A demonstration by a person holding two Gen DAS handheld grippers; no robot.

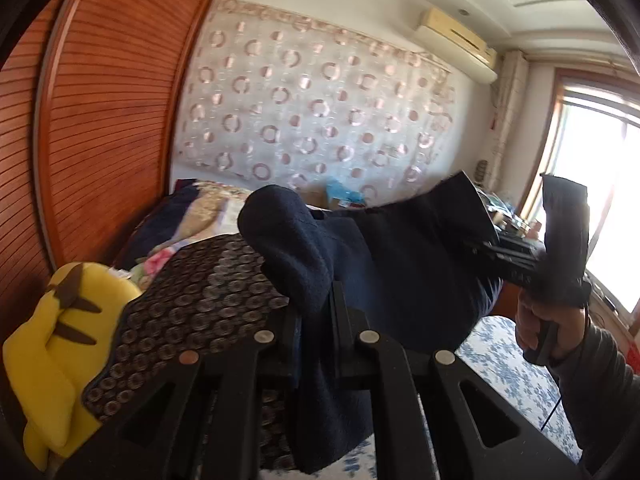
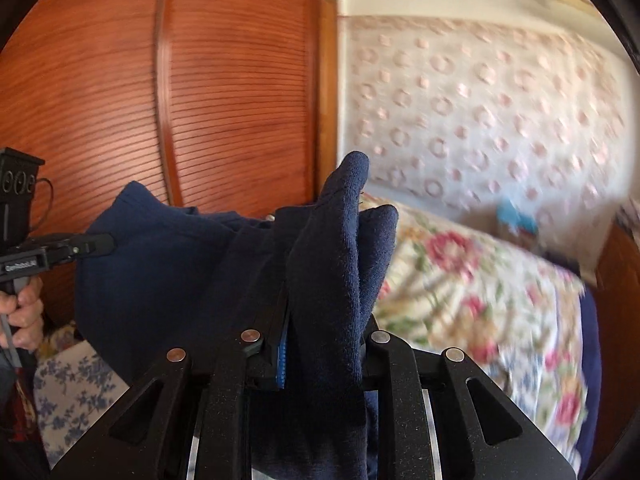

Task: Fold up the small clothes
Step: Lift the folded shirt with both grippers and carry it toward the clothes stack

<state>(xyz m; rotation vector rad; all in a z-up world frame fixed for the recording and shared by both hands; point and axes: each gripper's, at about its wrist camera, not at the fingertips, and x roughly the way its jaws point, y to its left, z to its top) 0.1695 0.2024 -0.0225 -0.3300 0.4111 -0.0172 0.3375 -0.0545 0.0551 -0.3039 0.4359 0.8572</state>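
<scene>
A small navy blue garment point(image 1: 400, 264) is held up in the air, stretched between both grippers. My left gripper point(image 1: 316, 312) is shut on one edge of it, with cloth bunched over the fingers. My right gripper point(image 2: 324, 320) is shut on the other edge, and the navy garment point(image 2: 176, 264) drapes to the left from it. The right gripper also shows in the left wrist view point(image 1: 492, 248), clamped on the far corner. The left gripper shows in the right wrist view point(image 2: 100, 244), pinching the far edge.
A wooden slatted wardrobe point(image 1: 100, 120) stands at the left. A bed with a floral quilt point(image 2: 480, 300) and a blue-flowered sheet point(image 1: 504, 364) lies below. A yellow plush toy point(image 1: 60, 352) and a dark patterned cushion point(image 1: 192, 312) sit nearby. A bright window point(image 1: 600, 208) is at right.
</scene>
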